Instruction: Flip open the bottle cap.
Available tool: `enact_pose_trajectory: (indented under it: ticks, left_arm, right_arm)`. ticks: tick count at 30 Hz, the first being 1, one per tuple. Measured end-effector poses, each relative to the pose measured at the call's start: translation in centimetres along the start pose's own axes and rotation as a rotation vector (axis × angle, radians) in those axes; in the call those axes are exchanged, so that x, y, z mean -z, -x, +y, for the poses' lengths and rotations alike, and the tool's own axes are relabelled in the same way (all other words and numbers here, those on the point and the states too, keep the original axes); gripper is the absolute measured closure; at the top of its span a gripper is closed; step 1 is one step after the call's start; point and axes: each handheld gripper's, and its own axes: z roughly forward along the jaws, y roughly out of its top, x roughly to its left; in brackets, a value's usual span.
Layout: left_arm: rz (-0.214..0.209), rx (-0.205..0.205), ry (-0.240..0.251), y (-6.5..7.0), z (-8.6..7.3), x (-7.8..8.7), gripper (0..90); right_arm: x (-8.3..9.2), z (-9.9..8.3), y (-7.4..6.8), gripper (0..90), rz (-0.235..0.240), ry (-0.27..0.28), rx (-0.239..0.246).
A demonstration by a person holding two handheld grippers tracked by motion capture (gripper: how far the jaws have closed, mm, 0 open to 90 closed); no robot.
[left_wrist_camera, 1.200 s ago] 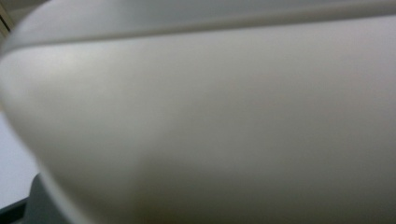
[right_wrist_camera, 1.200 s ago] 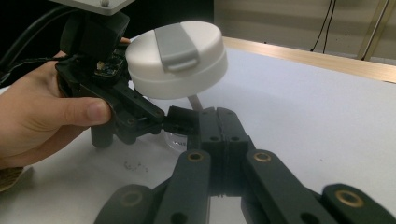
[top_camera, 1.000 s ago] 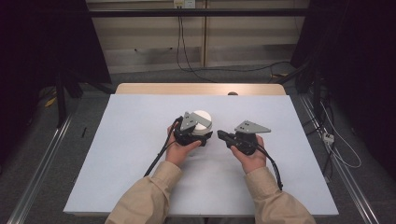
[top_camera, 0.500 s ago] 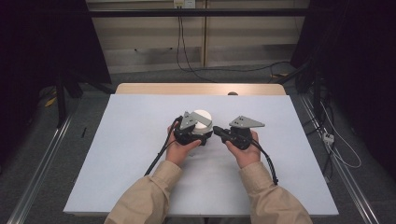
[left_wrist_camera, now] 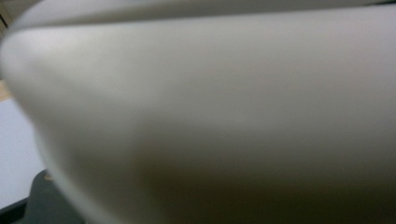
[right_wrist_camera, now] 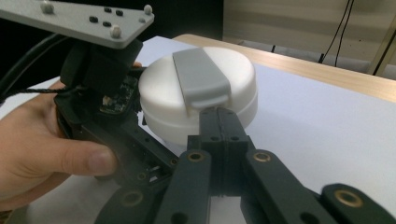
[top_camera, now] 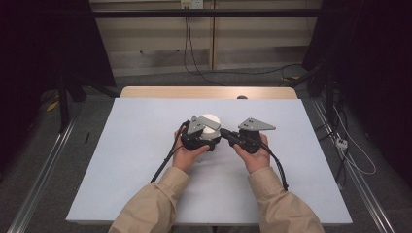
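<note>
Container [top_camera: 210, 122] — left tool [top_camera: 208, 141] clamped on

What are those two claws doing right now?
Left gripper: shut on the white round container.
Right gripper: shut, empty, tips at the container's grey tab.

Round white lidded container [right_wrist_camera: 198, 100], squat and upright, smooth matte sides, grey flip tab [right_wrist_camera: 201, 77] across its flat lid with the free end slightly raised, near the middle of the desk [top_camera: 145, 160], toward its far edge
</note>
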Motion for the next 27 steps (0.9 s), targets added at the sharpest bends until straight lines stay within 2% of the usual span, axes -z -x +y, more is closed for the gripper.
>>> enact_pose_trajectory:
  ticks: [13,27]
  left_arm:
    - [-0.001,-0.001,-0.003,0.1,0.0,0.0,18.4]
    - [0.004,-0.004,0.001,0.1,0.0,0.0,18.4]
  right_arm:
    - [-0.1,1.9,-0.3,90.0,0.011,0.028,0.026]
    - [-1.1,3.2,-0.5,90.0,0.016,0.029,0.043]
